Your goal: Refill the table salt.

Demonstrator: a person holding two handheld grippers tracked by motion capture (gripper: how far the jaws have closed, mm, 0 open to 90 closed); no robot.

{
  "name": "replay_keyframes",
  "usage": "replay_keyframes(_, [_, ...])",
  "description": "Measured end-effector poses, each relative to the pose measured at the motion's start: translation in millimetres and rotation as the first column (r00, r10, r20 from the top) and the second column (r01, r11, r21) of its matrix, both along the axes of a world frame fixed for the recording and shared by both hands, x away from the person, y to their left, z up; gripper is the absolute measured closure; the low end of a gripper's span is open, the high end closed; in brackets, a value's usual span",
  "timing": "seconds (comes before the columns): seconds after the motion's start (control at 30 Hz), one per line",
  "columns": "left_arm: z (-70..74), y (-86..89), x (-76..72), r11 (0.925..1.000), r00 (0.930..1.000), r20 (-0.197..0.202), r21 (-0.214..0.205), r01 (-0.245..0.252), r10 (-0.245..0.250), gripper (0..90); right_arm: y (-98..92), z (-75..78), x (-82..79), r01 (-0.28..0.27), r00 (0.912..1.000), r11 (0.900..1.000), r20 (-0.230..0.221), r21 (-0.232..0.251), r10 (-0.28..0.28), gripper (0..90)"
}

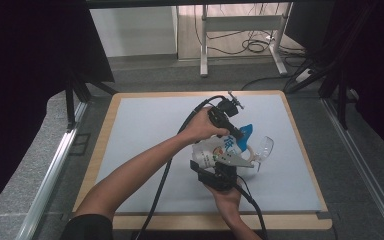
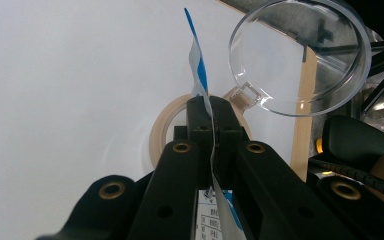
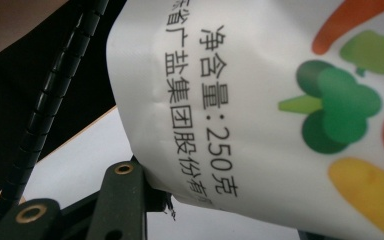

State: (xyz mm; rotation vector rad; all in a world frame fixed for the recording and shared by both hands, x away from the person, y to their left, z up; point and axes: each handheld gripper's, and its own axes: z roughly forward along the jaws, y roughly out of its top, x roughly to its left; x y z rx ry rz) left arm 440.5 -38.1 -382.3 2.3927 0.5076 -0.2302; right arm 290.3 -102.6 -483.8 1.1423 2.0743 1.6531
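While pinched at its blue top edge by left gripper (image 2: 212, 117) | white printed plastic pouch (image 1: 219, 148) gripped by right gripper (image 1: 228, 163) | above grey worktop (image 1: 145, 130)

A big wooden table (image 1: 105, 150) with a pale grey mat on top sits in the middle. Two bare arms reach in from the bottom. The left hand (image 1: 202, 129) holds a black left gripper (image 1: 241, 136) on the blue top of a white printed bag (image 1: 220, 150). The right hand (image 1: 225, 192) holds a black right gripper (image 1: 225, 167) at the bag's bottom. A clear round plastic lid (image 1: 264, 148) lies just beside the bag.
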Motion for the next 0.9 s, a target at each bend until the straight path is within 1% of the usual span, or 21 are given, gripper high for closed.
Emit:
replay_keyframes(0.2, [0.9,-0.2,0.7,1.0000,1.0000,0.003,0.003,0.006,-0.006,90.0,-0.3,1.0,0.0,0.001,1.0000,1.0000,0.001,0.001,-0.001,56.0])
replay_keyframes(0.47, [0.4,-1.2,0.5,1.0000,1.0000,0.002,0.005,0.003,-0.003,90.0,0.1,0.6,1.1,0.003,1.0000,0.9999,0.005,-0.011,-0.003,56.1])
replay_keyframes(0.9, [-0.4,-2.0,0.3,0.9998,0.9999,0.014,0.018,0.005,-0.006,90.0,4.2,-2.0,4.0,0.021,0.9998,0.9992,0.008,-0.035,-0.021,56.2])
